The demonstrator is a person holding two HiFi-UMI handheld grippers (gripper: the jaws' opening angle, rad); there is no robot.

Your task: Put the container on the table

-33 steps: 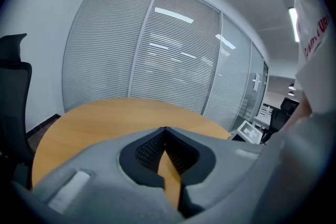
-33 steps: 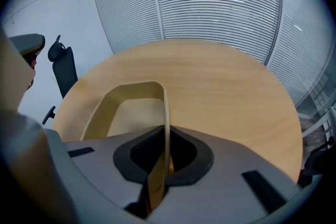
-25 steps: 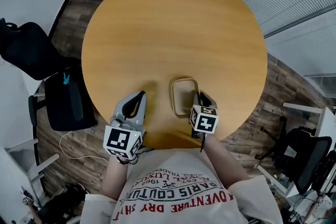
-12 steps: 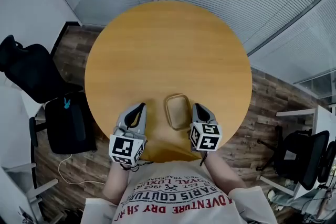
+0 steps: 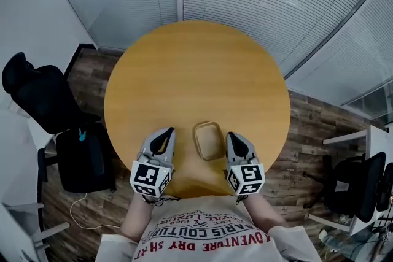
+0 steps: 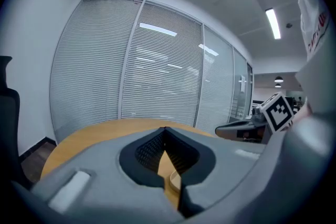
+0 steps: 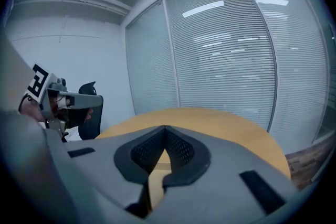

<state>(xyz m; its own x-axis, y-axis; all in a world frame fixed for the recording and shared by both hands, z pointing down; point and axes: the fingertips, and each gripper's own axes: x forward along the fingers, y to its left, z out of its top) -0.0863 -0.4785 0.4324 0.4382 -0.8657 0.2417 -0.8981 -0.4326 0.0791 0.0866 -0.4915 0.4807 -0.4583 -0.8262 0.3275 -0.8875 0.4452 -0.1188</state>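
One container (image 5: 209, 140), "ADVENTURE DRY" shirt (image 5: 202, 241)

Head view above the round table (image 5: 196, 77), facing steeply down, both gripper views low at its near edge, facing across it to the slatted glass wall (image 6: 157, 73), table and wall shared by all.

One container (image 5: 209, 140), one table (image 5: 196, 70), two hand-held grippers (image 5: 161, 143) (image 5: 237, 145), two chairs (image 5: 42, 101) (image 5: 353, 186)

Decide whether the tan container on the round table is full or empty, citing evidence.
Empty. In the head view the container sits open-topped on the table, and only its bare floor shows inside the rim.
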